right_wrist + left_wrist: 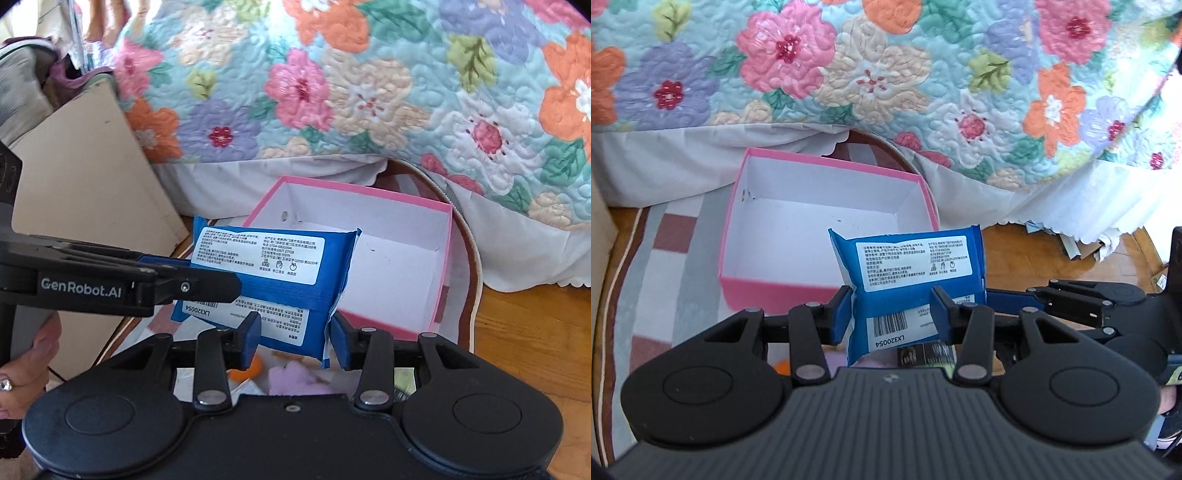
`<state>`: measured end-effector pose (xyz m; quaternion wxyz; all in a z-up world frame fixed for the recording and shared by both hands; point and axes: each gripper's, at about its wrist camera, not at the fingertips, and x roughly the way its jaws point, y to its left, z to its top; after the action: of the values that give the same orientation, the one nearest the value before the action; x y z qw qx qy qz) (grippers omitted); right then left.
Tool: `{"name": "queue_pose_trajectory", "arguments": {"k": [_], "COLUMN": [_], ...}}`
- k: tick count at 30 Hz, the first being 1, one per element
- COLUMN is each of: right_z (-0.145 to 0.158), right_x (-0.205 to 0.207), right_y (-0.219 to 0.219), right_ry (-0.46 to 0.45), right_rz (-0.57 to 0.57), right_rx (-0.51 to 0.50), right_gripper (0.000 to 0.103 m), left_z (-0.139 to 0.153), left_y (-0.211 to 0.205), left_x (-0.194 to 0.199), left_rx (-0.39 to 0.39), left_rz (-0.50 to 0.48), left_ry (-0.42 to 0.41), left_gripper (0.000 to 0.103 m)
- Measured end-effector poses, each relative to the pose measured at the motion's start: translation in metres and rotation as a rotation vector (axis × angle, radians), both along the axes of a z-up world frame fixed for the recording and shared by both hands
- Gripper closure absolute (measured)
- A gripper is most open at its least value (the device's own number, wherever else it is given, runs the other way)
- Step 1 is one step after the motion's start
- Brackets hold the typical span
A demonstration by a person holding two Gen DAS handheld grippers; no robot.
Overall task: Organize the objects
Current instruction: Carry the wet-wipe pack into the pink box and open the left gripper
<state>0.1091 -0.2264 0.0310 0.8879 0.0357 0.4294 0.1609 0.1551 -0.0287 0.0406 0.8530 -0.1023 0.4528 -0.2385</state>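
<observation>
A blue wipes pack [908, 273] with a white label is held in the air in front of an open pink box [827, 221] with a white inside. My left gripper [892, 314] is shut on the pack's left part. My right gripper [293, 339] is shut on the pack's [273, 266] right end. The right gripper also shows at the right of the left wrist view [1071, 299], and the left gripper comes in from the left in the right wrist view [199, 280]. The box [369, 251] is empty and sits on a striped rug.
A floral quilt [886, 74] hangs over the bed edge behind the box. A beige board [92, 177] leans at the left. Small items, one orange [245, 371] and one purple [295, 376], lie on the rug [672, 258] below the grippers. Wooden floor [535, 332] lies to the right.
</observation>
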Motion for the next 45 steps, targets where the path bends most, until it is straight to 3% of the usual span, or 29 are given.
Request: {"name": "queue_pose_trajectory", "arguments": {"k": [11, 18, 28, 34, 38, 45], "right_z": [-0.049, -0.089, -0.109, -0.121, -0.121, -0.107], "right_x": [0.104, 0.138, 0.163, 0.176, 0.178, 0.159], "right_y": [-0.025, -0.020, -0.022, -0.018, -0.017, -0.031], "right_ry": [0.078, 0.109, 0.122, 0.102, 0.033, 0.045], "right_rz": [-0.034, -0.074, -0.058, -0.050, -0.057, -0.061], "right_rx": [-0.030, -0.142, -0.282, -0.397, -0.475, -0.311], "right_gripper": [0.055, 0.055, 0.055, 0.055, 0.053, 0.051], "left_z": [-0.056, -0.108, -0.145, -0.154, -0.159, -0.134], "left_y": [-0.042, -0.062, -0.069, -0.083, -0.087, -0.076], "left_x": [0.116, 0.172, 0.204, 0.213, 0.215, 0.193], "left_rx": [0.081, 0.063, -0.032, -0.007, 0.038, 0.096], "left_rz": [-0.008, -0.050, -0.050, -0.047, -0.014, -0.057], "left_ry": [0.082, 0.149, 0.221, 0.214, 0.212, 0.204], "left_gripper": [0.059, 0.059, 0.059, 0.059, 0.053, 0.049]}}
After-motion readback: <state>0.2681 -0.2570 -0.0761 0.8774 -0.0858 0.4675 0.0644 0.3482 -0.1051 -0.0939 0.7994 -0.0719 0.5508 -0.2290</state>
